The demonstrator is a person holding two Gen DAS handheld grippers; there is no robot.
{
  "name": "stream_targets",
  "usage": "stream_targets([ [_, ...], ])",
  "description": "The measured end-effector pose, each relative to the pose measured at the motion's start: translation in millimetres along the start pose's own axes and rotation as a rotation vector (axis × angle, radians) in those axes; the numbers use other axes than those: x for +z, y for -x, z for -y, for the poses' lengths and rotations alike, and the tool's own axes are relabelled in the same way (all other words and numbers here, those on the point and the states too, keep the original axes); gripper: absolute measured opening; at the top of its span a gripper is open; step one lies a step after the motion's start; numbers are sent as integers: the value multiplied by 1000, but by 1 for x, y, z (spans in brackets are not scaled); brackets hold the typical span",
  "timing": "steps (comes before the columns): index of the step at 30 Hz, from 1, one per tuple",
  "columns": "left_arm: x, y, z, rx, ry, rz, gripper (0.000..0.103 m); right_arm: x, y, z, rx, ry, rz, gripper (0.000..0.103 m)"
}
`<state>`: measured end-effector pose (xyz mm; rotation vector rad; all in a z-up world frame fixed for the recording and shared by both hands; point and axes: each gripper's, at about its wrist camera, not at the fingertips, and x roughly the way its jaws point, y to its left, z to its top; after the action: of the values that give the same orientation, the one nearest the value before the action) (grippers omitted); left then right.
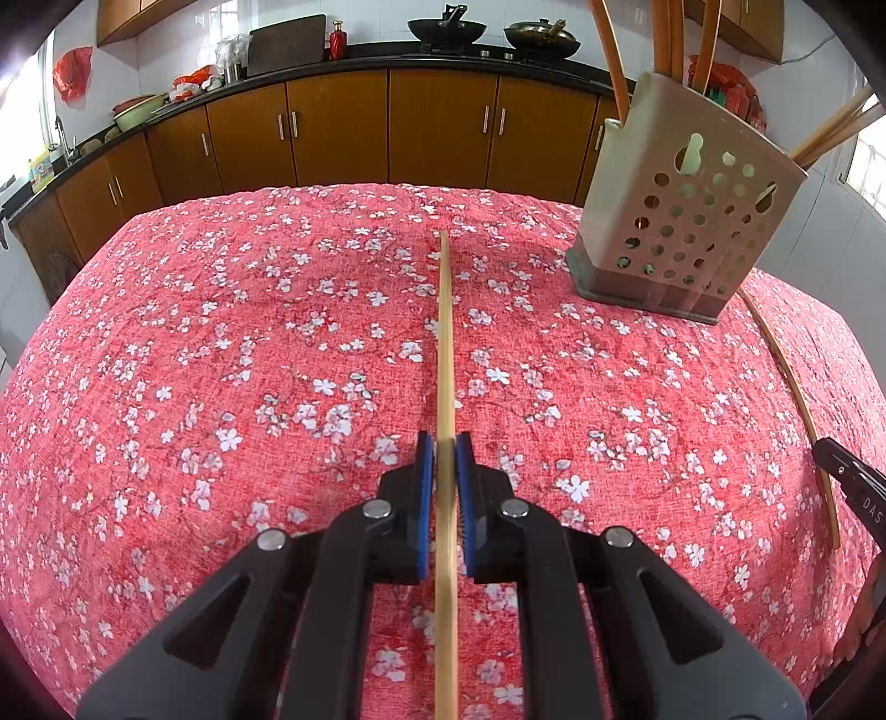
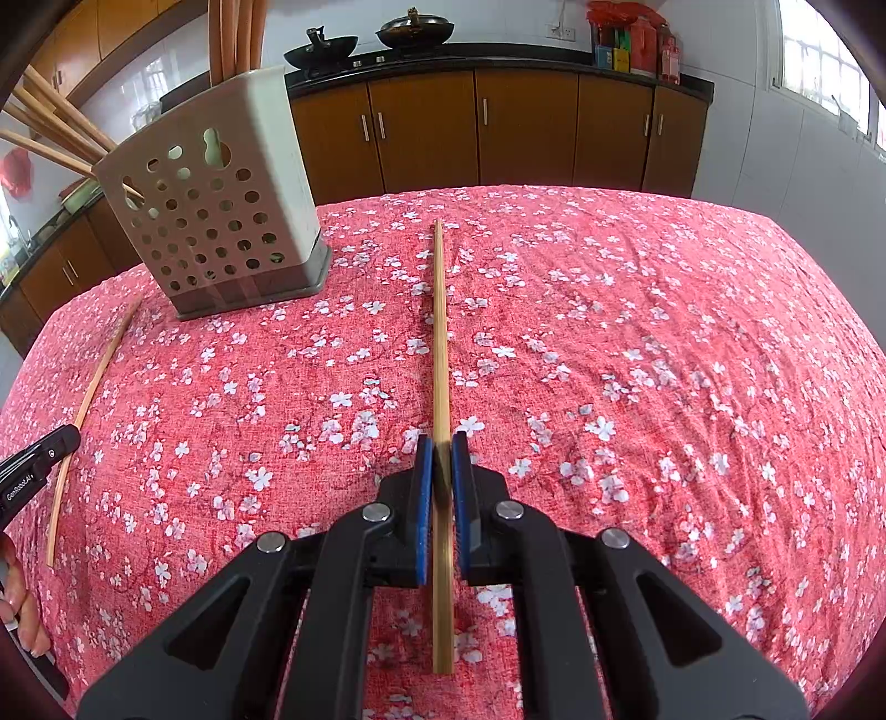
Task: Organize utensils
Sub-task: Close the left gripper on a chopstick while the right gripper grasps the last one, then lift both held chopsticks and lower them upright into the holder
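My left gripper (image 1: 446, 443) is shut on a pale bamboo chopstick (image 1: 444, 332) that runs straight away from me, low along the red floral tablecloth (image 1: 221, 360). In the same way my right gripper (image 2: 442, 443) is shut on a second chopstick (image 2: 440, 332). Between the two stands a beige perforated utensil holder (image 1: 686, 216) (image 2: 221, 221), upright, with several chopsticks and long wooden handles sticking out of it. Each view catches the other side's chopstick (image 1: 797, 399) (image 2: 88, 399) and a black finger of the other gripper (image 1: 847, 482) (image 2: 39, 459) at its edge.
The cloth-covered table ends at its far edge (image 1: 387, 185) before brown kitchen cabinets (image 1: 443, 122). Woks (image 1: 446, 27) and bottles stand on the dark counter behind. A person's hand (image 2: 16, 598) shows at the lower left of the right wrist view.
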<state>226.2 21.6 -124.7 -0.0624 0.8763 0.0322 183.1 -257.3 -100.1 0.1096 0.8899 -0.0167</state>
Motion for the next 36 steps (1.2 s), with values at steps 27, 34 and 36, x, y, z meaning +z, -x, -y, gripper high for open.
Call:
stream_targets([
  [27,-17,17,6,16,-77,-30,8,-11,31,3,27,-21,25,8],
  [34,-2,46,-4,-32,-73,-13,8,2,73,13,55,-58,150,8],
  [36,6,63,-6,-40,-81,23,8,9,88,16,60,-73,196,8],
])
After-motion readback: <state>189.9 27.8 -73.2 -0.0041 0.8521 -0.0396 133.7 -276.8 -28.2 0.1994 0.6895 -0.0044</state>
